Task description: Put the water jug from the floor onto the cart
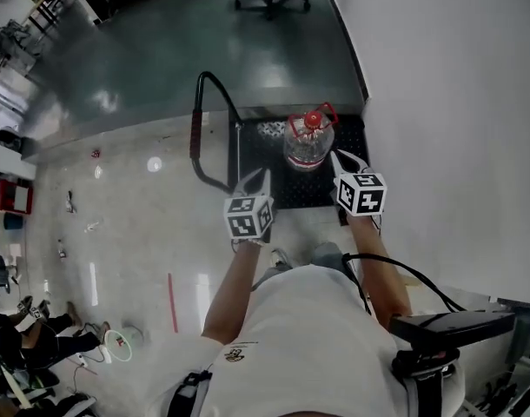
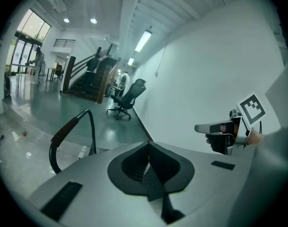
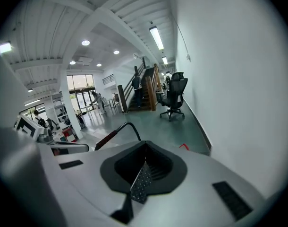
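Left tongs (image 2: 148, 142), right tongs (image 3: 145, 144) closed, head view: jug (image 1: 308, 142) on cart (image 1: 287, 194)

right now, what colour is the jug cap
Red cap; it shows best in the head view.

In both gripper views the water jug (image 1: 308, 142) sits behind the gripper bodies. Only a red sliver (image 3: 184, 146), probably its handle, shows right of the push bar (image 3: 108, 137). The left gripper (image 1: 258, 175) and right gripper (image 1: 345, 159) cover the near edge of the cart (image 1: 354, 146) — floor specks (image 1: 69, 202) left of the cart are too small to tell.
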The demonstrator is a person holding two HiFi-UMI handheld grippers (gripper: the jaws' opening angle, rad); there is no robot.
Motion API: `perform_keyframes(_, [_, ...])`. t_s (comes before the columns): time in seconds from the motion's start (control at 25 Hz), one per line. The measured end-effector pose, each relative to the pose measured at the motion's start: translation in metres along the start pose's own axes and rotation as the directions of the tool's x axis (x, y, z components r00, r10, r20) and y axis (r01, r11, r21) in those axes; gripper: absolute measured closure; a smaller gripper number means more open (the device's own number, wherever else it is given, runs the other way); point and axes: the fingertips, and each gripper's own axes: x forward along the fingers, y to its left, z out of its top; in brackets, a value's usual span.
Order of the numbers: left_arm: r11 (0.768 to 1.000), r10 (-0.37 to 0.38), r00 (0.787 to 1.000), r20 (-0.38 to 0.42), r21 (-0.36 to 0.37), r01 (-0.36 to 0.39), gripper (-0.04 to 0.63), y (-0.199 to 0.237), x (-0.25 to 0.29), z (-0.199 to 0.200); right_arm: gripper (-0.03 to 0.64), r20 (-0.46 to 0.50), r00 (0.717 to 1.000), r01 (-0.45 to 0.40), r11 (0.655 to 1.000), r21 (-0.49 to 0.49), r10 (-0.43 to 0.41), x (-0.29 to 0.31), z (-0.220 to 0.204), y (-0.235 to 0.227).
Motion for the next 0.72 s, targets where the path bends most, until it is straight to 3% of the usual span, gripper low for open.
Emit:
perform_keyframes(0.28, [0.999,-0.045,0.999,0.006,0.028,0.045,0.591,-0.056,-0.039,-0.014,0.601,0.027,0.999,-0.026,1.0,-0.001,0.026,-0.07,-0.022,0.018])
perform_keyframes(0.48, [0.999,-0.015,1.0,0.025,0.044,0.014,0.591,-0.082,-0.048,0.0,0.601,0.039,0.998,-0.041,0.999,0.019,0.04,-0.091,-0.027,0.004])
perform_keyframes(0.72, [1.0,0.021,1.0,0.005,0.015,-0.021,0.591,-0.115,-0.055,-0.023,0.601,0.029,0.998,-0.06,0.997,0.052,0.059,-0.126,-0.042,-0.024])
